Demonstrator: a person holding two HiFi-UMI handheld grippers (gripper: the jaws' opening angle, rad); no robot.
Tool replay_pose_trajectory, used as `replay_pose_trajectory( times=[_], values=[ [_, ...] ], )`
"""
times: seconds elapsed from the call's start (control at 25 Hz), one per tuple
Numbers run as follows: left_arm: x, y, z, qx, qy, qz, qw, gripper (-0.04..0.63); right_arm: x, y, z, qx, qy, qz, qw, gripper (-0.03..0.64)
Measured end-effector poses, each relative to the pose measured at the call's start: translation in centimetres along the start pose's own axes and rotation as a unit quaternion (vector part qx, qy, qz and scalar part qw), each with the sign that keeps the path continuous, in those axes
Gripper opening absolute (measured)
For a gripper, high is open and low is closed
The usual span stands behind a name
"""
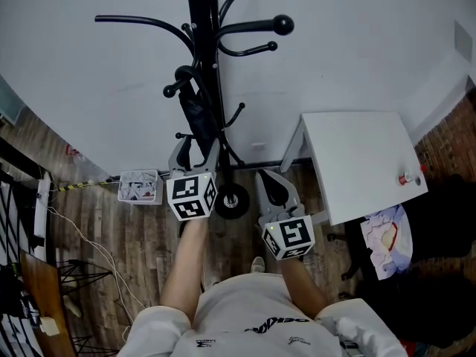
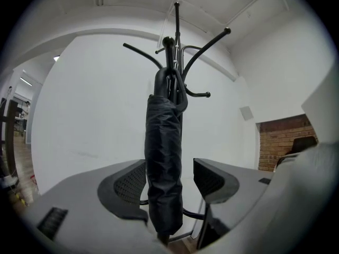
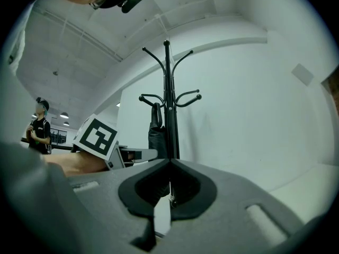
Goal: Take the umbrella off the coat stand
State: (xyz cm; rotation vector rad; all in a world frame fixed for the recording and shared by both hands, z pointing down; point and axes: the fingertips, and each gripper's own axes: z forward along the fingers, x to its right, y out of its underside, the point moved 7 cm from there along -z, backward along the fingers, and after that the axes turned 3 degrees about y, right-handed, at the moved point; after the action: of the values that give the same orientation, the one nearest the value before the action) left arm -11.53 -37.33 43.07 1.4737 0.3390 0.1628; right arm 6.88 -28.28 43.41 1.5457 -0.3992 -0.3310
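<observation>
**Umbrella on the stand, left gripper open around it**

The black folded umbrella [image 2: 163, 163] hangs by its handle from a lower hook of the coat stand [image 2: 176, 46] and lies close along the pole. In the head view it is on the pole's left side. The left gripper [image 2: 169, 181] is released. Its jaws stand wide apart with the lower part of the umbrella between them. The umbrella sits close against the left pad, and a clear gap shows at the right pad. The right gripper [image 3: 169, 165] is clenched on nothing, its jaws pressed together. It is held back from the stand, just beside the left gripper. A white table [image 1: 357, 162] stands against the wall to the right of the stand. A small white bin [image 1: 139, 187] sits on the wooden floor to its left.
</observation>
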Motion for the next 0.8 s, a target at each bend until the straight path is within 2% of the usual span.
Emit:
replay_pose_trajectory(
  times=[0.32,0.8],
  values=[
    [-0.9,0.4,2.5,-0.021,0.009,-0.004,0.9997,0.276,0.5,0.2,0.7,-0.003,-0.006,0.002,1.000,-0.008],
    [-1.7,1.3,5.1,-0.012,0.027,-0.039,0.9988,0.278,1.3,0.3,0.8,-0.005,-0.005,0.006,1.000,-0.008]
  ],
)
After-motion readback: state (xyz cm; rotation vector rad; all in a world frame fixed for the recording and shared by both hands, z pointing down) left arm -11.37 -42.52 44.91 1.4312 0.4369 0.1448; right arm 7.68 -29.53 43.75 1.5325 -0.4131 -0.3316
